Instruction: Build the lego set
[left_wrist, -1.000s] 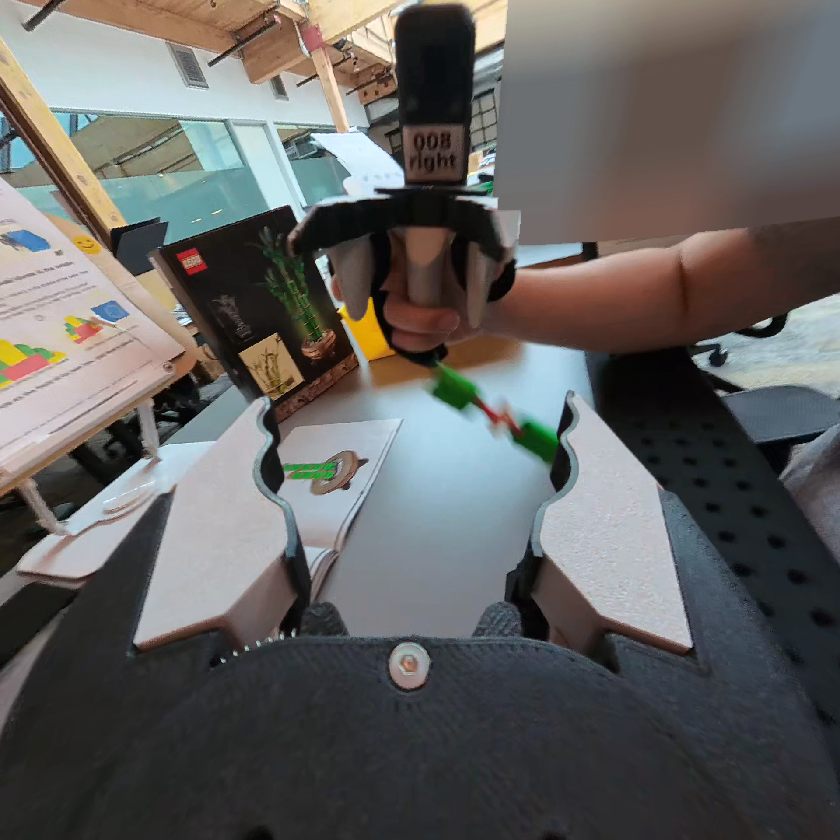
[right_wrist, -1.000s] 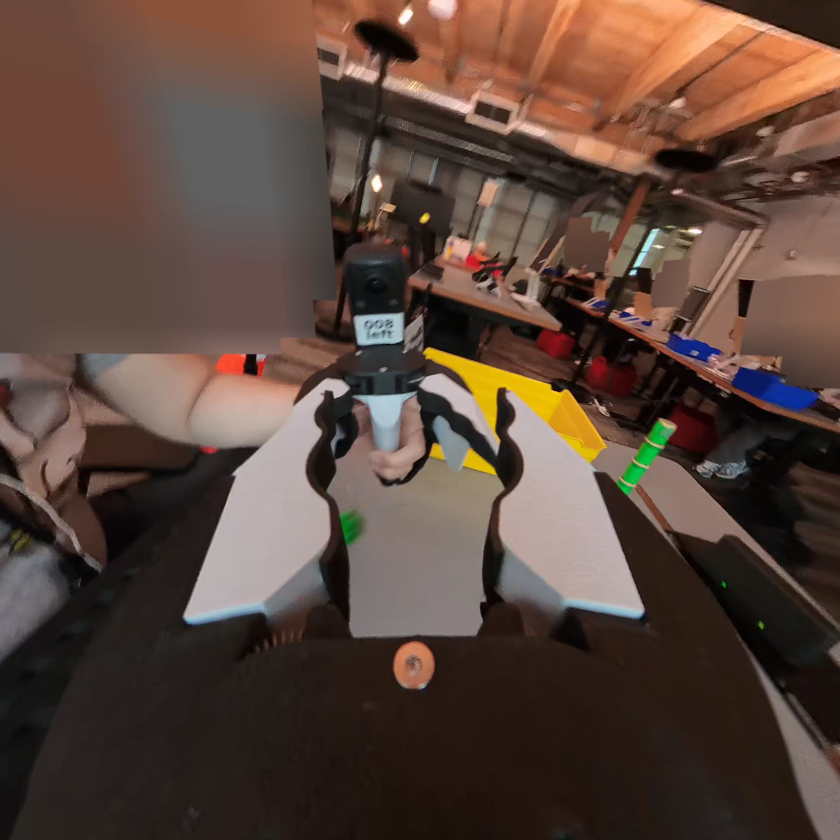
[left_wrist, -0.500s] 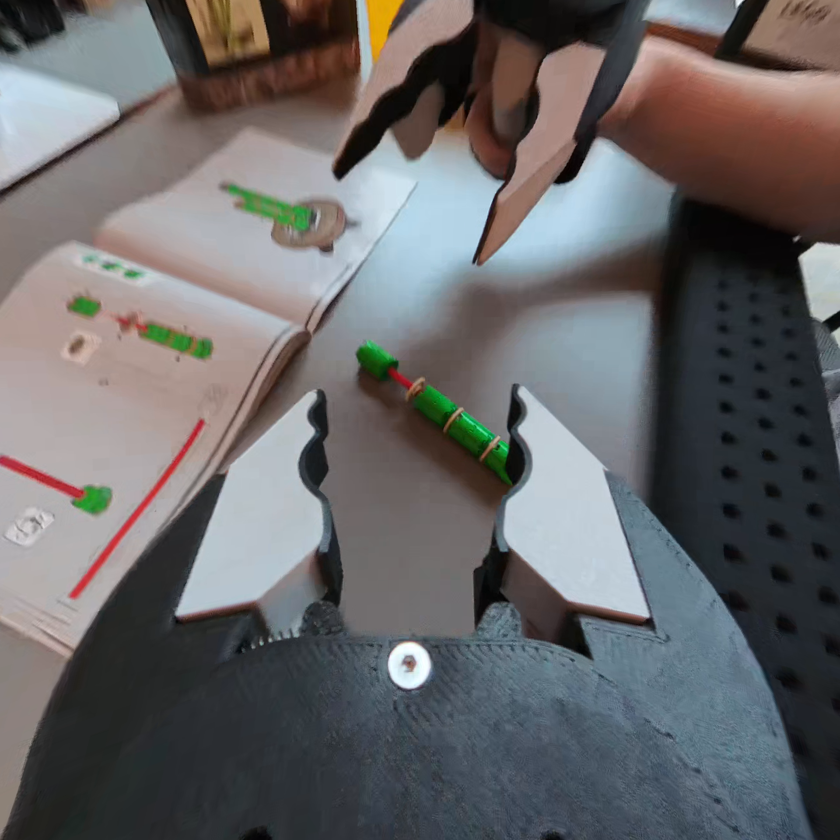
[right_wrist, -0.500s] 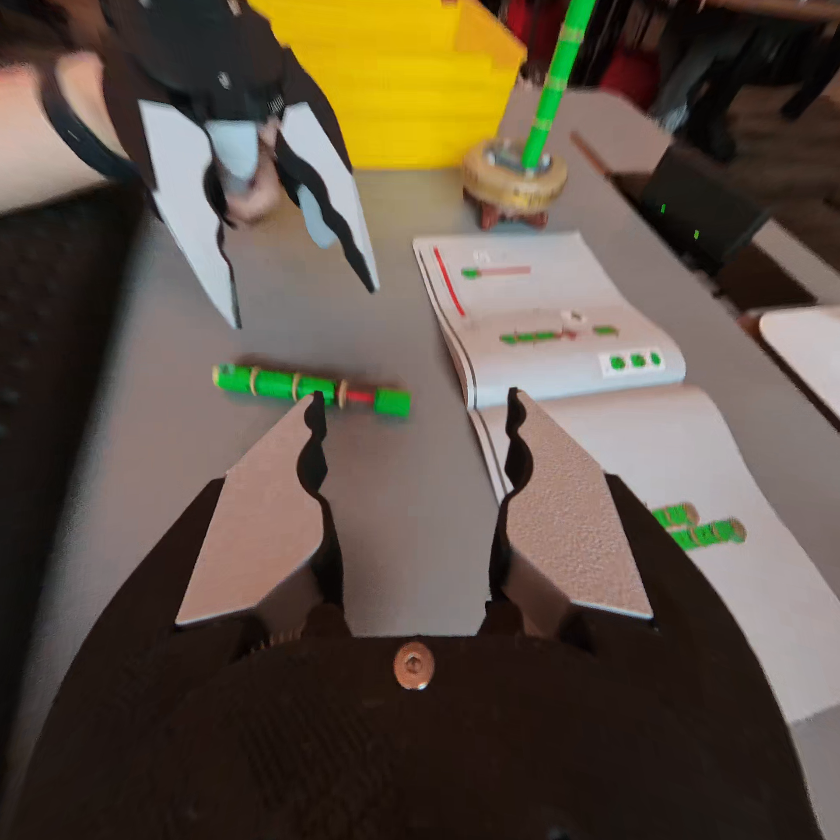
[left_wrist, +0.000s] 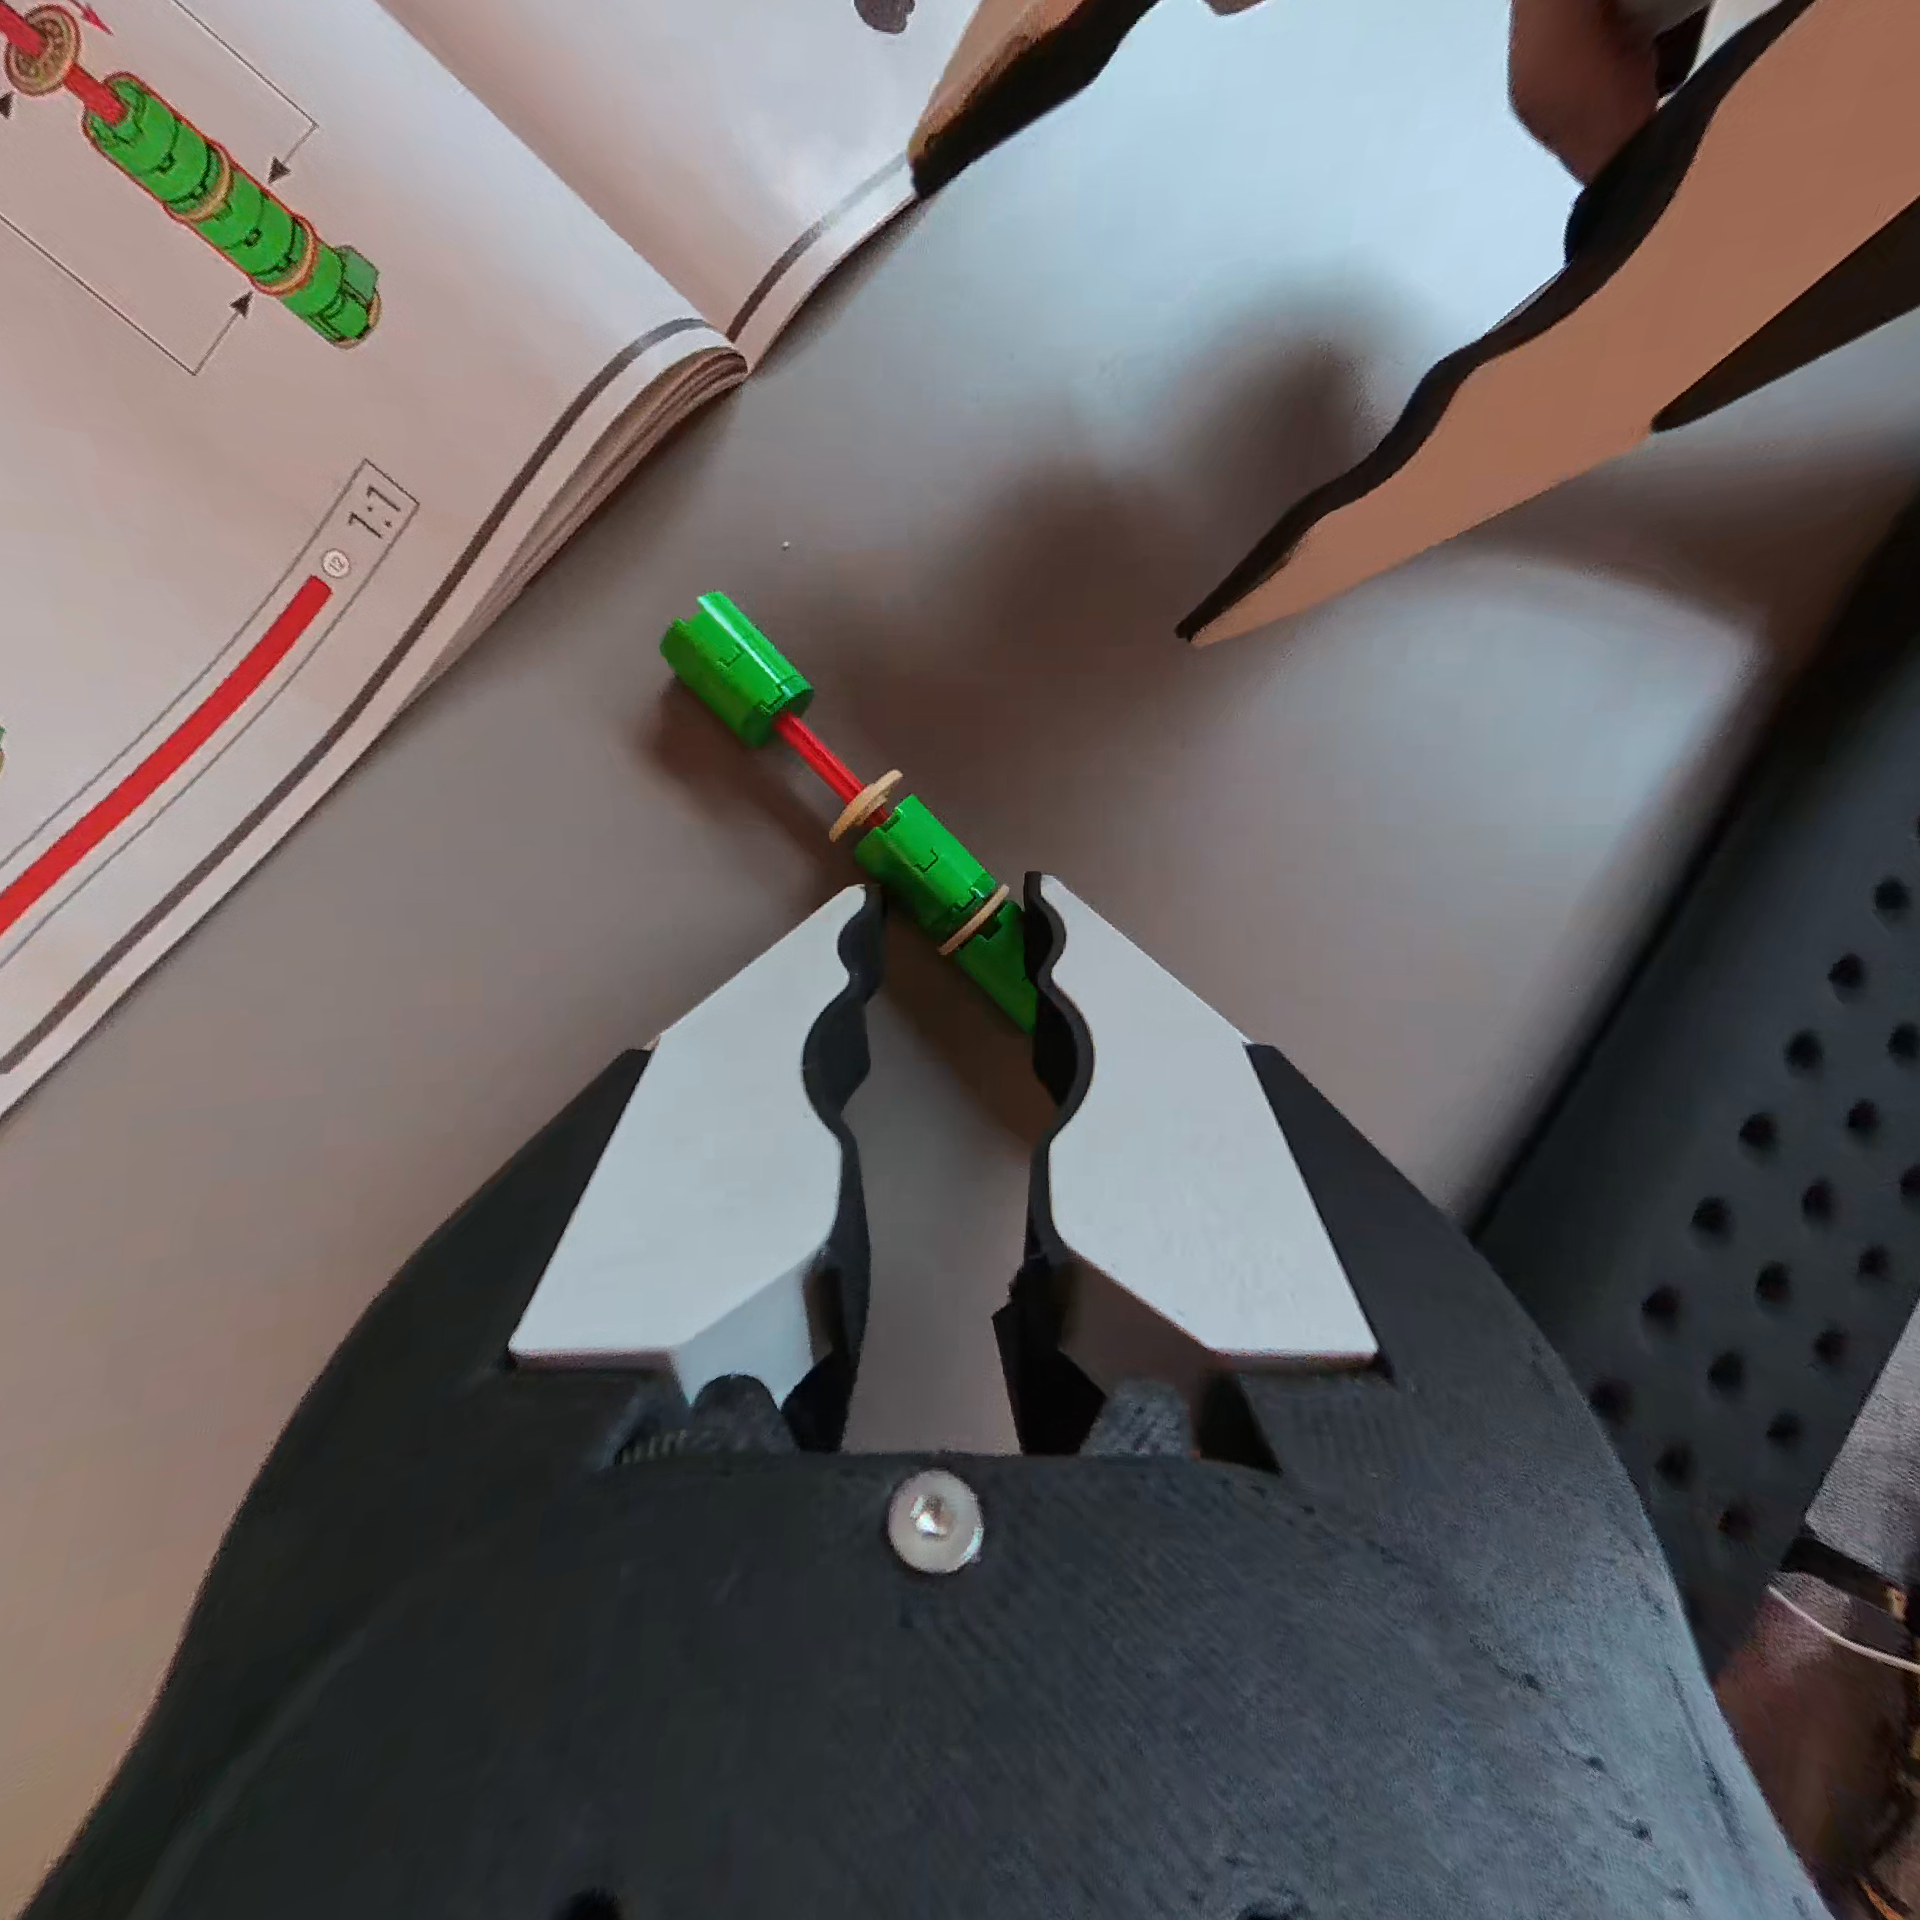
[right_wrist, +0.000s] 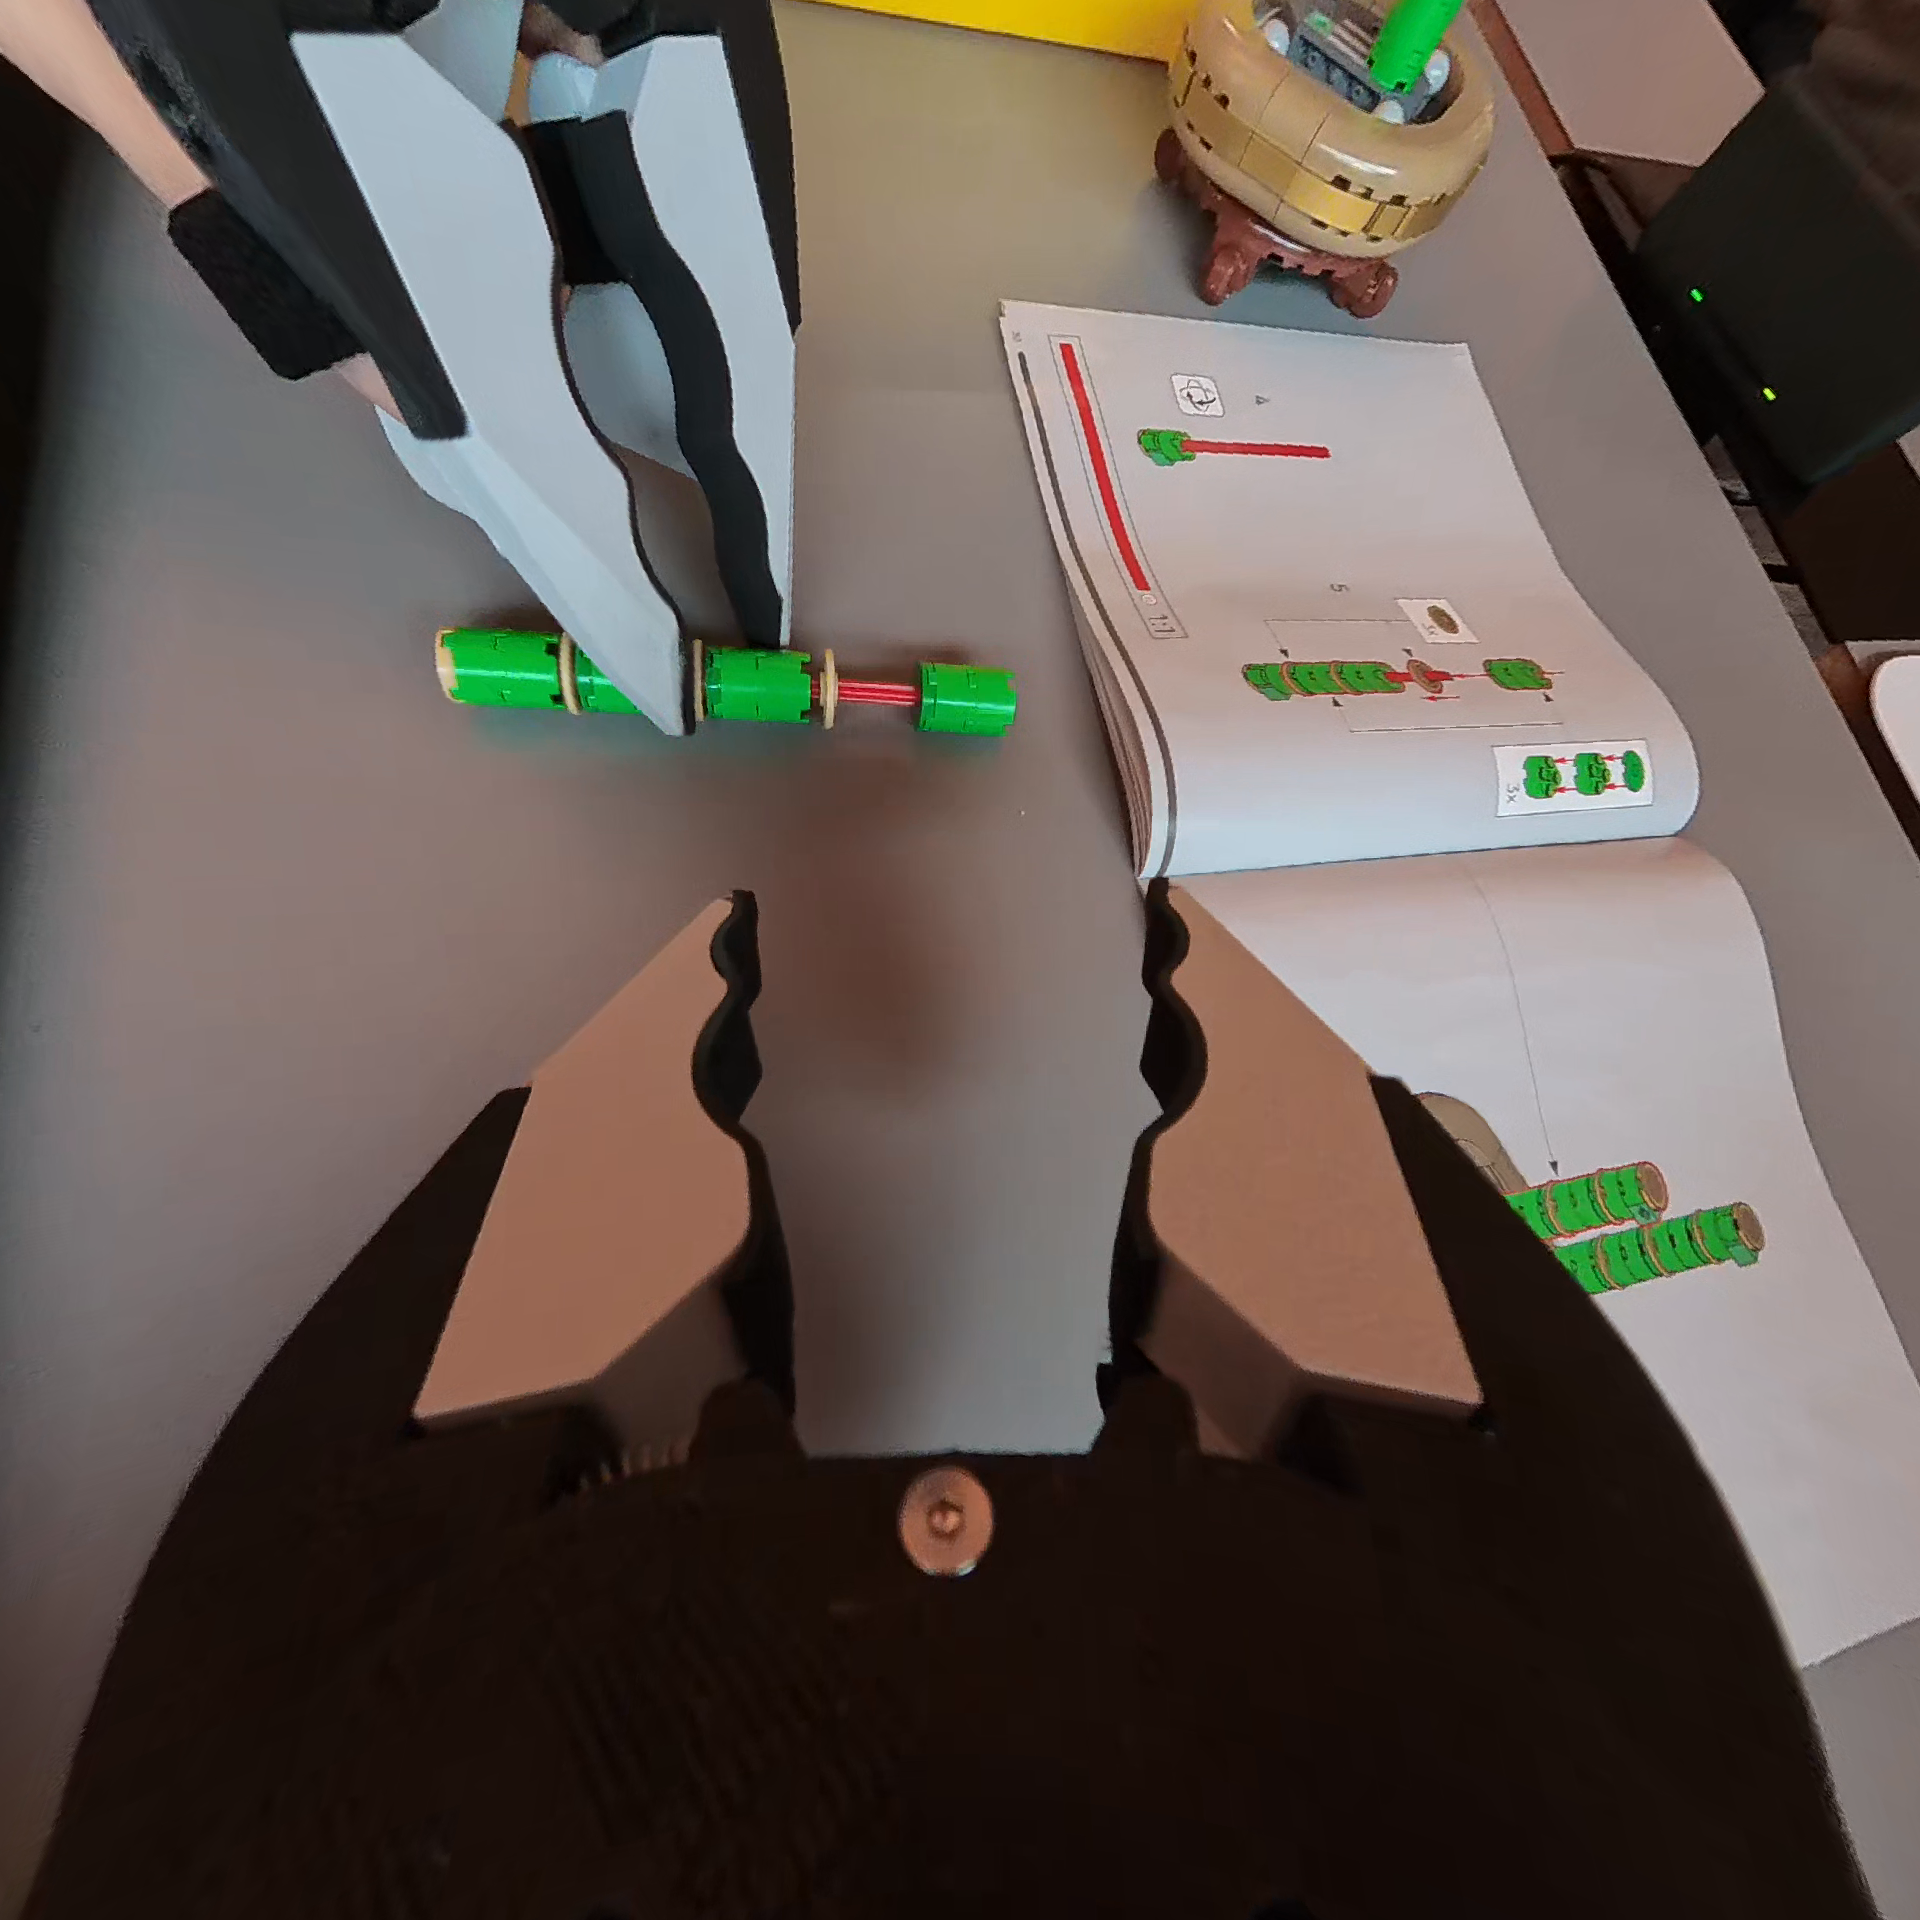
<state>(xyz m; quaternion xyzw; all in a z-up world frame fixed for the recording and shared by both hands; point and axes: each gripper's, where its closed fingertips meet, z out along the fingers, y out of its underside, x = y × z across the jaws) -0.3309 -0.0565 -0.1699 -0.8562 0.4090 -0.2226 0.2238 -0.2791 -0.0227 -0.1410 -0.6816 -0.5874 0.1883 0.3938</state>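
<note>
Left gripper (left_wrist: 951, 899) is closing its tips around the green bamboo stalk (left_wrist: 914, 862) lying on the grey table (left_wrist: 1143, 727); fingers are straddling a middle segment, grasp looks partial. Instruction booklet (left_wrist: 312, 416) is lying far left, right gripper's fingers (left_wrist: 1455, 468) are hanging far right. In the right wrist view, right gripper (right_wrist: 948, 914) is hovering spread wide and empty, near the stalk (right_wrist: 748, 686). Left gripper (right_wrist: 717, 665) is pinching it. Booklet (right_wrist: 1351, 623) is sitting right, tan pot (right_wrist: 1320, 145) far right.

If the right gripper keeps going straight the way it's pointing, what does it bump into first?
Probably the bare table. The right gripper is open and tilted downward; the green stalk lies farther ahead, though depth is hard to judge.
</note>
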